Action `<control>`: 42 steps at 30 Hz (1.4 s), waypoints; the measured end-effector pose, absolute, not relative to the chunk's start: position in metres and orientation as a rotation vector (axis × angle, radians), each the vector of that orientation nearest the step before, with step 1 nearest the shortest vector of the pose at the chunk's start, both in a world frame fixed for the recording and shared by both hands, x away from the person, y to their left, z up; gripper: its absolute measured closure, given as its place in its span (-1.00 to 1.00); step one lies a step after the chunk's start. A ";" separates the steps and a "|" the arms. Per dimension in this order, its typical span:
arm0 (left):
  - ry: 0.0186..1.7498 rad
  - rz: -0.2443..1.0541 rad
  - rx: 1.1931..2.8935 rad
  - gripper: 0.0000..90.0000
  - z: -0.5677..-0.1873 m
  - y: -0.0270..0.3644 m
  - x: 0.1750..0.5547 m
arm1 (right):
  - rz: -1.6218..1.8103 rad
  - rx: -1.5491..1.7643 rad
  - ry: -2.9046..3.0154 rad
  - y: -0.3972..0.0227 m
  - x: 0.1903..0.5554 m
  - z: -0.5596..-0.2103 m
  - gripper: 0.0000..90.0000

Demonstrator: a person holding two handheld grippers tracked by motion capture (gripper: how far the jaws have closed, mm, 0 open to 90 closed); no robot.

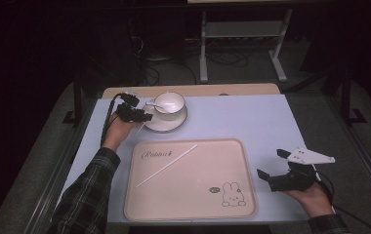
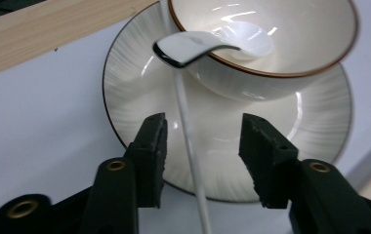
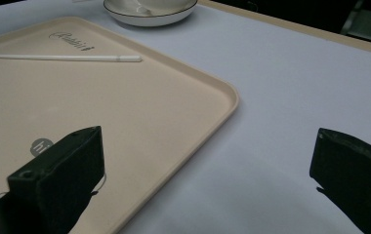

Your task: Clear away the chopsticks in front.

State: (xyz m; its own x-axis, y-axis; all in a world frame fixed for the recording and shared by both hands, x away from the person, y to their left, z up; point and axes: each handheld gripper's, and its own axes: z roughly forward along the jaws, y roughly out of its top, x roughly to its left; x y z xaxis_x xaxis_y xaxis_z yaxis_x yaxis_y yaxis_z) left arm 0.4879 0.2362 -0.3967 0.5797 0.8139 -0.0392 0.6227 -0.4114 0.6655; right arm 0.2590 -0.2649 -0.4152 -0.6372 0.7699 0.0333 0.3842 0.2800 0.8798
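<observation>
A white bowl [image 1: 170,102] with a brown rim stands on a white saucer [image 1: 174,125] at the far left of the table. A white spoon [image 2: 188,47] rests in the bowl, its handle over the rim. A white chopstick [image 2: 189,141] leans on the saucer and runs between the jaws of my left gripper [image 2: 204,124], which stand apart from it on both sides. A second white chopstick [image 1: 167,165] lies slantwise on the beige tray [image 1: 244,161]. My right gripper [image 1: 271,163] hovers open to the right of the tray, with nothing between its jaws.
The tray bears a rabbit drawing [image 1: 232,194] at its near right corner. A pale blue mat [image 1: 252,117] covers the table, with a wooden edge [image 1: 193,90] at the far side. Beyond it stands a metal frame [image 1: 242,44] on a dark floor.
</observation>
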 end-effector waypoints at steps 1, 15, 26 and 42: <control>1.141 0.393 2.169 0.21 -0.399 0.236 0.491 | 1.311 1.040 2.155 -0.265 0.259 -0.415 -1.00; 1.145 0.392 2.208 0.63 -0.422 0.226 0.504 | 1.318 1.043 2.151 -0.267 0.258 -0.415 -1.00; 1.195 0.446 2.221 0.84 -0.426 0.220 0.506 | 1.321 1.043 2.151 -0.268 0.257 -0.415 -1.00; 1.234 0.462 2.153 0.88 -0.403 0.250 0.495 | 1.320 1.045 2.146 -0.268 0.257 -0.415 -1.00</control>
State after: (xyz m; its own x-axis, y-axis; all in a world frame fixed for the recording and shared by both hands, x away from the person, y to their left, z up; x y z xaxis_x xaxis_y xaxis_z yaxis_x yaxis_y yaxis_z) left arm 0.4954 0.2499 -0.4028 0.5051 0.8631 0.0005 0.6509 -0.3813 0.6565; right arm 0.2570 -0.2683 -0.4150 -0.6341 0.7723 0.0387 0.3827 0.2700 0.8835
